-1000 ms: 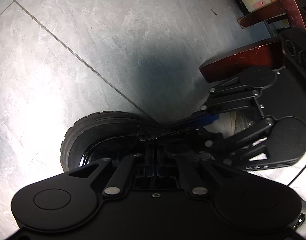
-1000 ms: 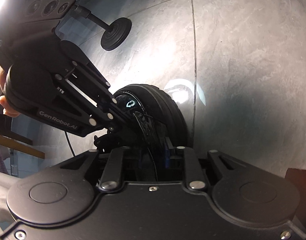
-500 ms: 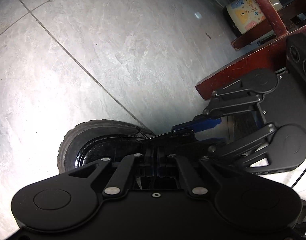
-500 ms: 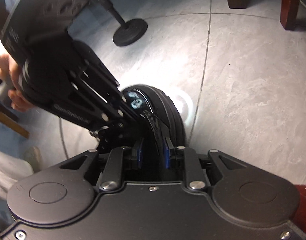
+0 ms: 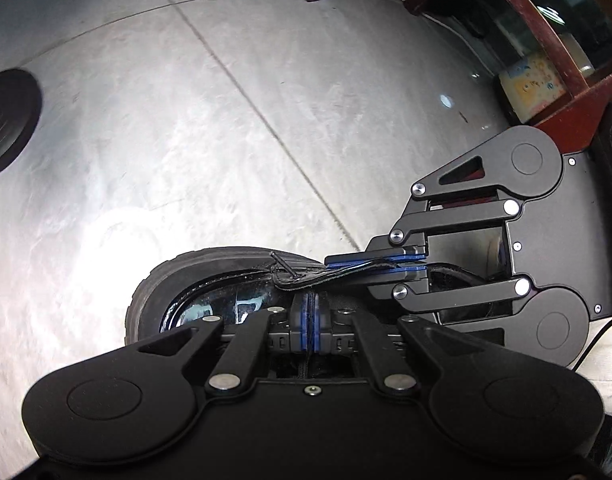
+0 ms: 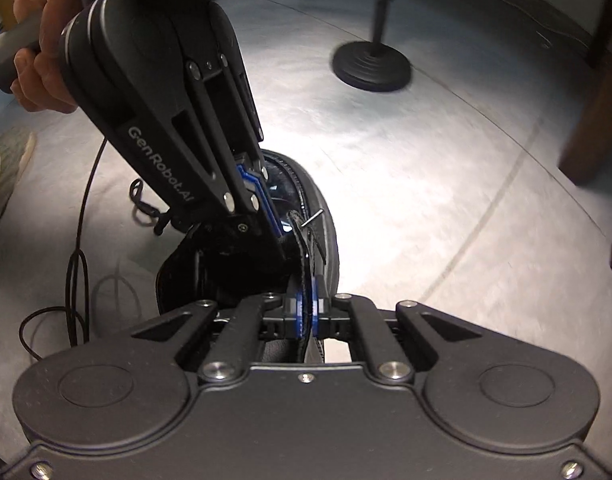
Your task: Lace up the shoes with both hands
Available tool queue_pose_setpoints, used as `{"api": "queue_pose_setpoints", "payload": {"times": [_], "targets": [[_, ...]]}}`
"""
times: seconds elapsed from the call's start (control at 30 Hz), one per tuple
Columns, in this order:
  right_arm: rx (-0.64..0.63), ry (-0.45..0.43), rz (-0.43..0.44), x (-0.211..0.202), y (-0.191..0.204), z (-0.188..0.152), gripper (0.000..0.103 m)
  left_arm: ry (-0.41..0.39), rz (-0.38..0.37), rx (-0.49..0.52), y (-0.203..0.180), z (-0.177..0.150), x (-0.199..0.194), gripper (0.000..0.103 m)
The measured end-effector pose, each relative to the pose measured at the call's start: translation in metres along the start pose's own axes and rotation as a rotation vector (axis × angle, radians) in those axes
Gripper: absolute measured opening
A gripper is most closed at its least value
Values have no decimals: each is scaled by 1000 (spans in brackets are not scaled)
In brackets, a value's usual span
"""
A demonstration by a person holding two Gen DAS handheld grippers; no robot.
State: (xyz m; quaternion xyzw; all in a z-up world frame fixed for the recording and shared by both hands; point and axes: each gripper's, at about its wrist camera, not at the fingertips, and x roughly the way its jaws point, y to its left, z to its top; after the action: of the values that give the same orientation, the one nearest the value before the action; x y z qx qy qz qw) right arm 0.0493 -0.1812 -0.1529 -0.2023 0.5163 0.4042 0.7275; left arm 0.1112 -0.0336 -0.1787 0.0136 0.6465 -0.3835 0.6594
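Observation:
A glossy black shoe (image 5: 209, 304) with a thick ridged sole stands on the grey tile floor; it also shows in the right wrist view (image 6: 306, 184). My left gripper (image 5: 310, 320) is shut with its blue pads pinching the shoe's eyelet flap (image 5: 301, 282). My right gripper (image 6: 306, 314) is shut on the flap's edge (image 6: 303, 256) from the other side. A black lace tip (image 5: 283, 266) pokes out through an eyelet; it shows in the right wrist view (image 6: 312, 218) too. Each gripper appears in the other's view, the right (image 5: 376, 262) and the left (image 6: 261, 208).
Loose black lace (image 6: 143, 208) and a thin cable (image 6: 75, 280) lie on the floor left of the shoe. A round black stand base (image 6: 372, 66) stands beyond it. Red-brown wooden furniture legs (image 5: 566, 60) are at the upper right.
Both grippers have lifted and tilted, so more floor shows beyond the shoe. The lace tip now sticks out through the eyelet. Both stay shut on the flap.

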Motion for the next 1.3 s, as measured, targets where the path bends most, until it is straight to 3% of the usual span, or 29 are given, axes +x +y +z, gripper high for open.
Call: {"api": "queue_pose_setpoints", "payload": {"times": [0.2, 0.57, 0.77, 0.97, 1.13, 1.23, 1.3], "targets": [[-97, -21, 67, 10, 26, 23, 5, -25, 64, -114, 19, -31, -23, 3], [-105, -8, 101, 9, 42, 26, 5, -80, 53, -193, 28, -55, -36, 3], [-83, -3, 99, 11, 45, 28, 5, -80, 59, -157, 30, -54, -38, 3], [-96, -6, 102, 10, 49, 29, 5, -105, 36, -194, 43, -61, -44, 3], [-106, -4, 99, 10, 50, 29, 5, -92, 67, -123, 34, -56, -42, 3], [-116, -3, 99, 10, 50, 28, 9, -95, 61, -135, 36, -55, -41, 3], [-108, 4, 112, 7, 46, 29, 24, -95, 55, -139, 37, -55, -41, 3]]}}
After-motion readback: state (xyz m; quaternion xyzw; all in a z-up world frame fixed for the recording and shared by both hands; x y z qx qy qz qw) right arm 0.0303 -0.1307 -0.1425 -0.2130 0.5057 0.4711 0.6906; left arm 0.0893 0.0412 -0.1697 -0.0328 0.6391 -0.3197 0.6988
